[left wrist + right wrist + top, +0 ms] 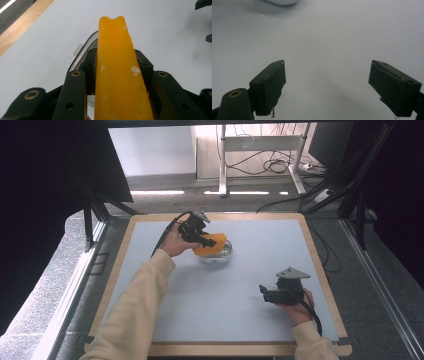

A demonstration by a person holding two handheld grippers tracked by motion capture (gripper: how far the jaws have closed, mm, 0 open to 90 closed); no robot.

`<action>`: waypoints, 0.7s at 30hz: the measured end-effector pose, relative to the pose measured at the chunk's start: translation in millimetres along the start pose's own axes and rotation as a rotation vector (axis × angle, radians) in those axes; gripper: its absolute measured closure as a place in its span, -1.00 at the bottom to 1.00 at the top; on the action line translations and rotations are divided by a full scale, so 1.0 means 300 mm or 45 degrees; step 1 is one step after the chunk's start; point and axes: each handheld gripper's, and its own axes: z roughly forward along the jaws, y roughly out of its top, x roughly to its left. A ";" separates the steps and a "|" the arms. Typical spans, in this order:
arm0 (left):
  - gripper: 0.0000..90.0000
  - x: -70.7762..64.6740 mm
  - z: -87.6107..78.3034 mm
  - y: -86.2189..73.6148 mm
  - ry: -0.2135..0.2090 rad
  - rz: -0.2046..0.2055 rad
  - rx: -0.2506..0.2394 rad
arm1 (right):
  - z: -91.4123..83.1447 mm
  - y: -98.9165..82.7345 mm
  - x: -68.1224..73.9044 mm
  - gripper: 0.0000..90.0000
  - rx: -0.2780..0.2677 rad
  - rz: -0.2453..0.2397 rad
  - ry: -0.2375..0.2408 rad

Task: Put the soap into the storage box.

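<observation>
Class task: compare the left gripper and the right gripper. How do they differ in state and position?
The left gripper is shut on the orange sponge above the clear bowl; the right gripper holds nothing. The left's jaws clamp; the right's stand wide apart. Both are black and hand-held.

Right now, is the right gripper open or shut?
Open. In the right gripper view, the right gripper has its two black jaws standing far apart, with bare table between them and nothing held.
</observation>
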 end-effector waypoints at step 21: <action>0.38 0.042 0.108 0.006 -0.036 -0.013 0.052 | 0.003 -0.003 -0.001 -0.68 0.008 -0.011 0.007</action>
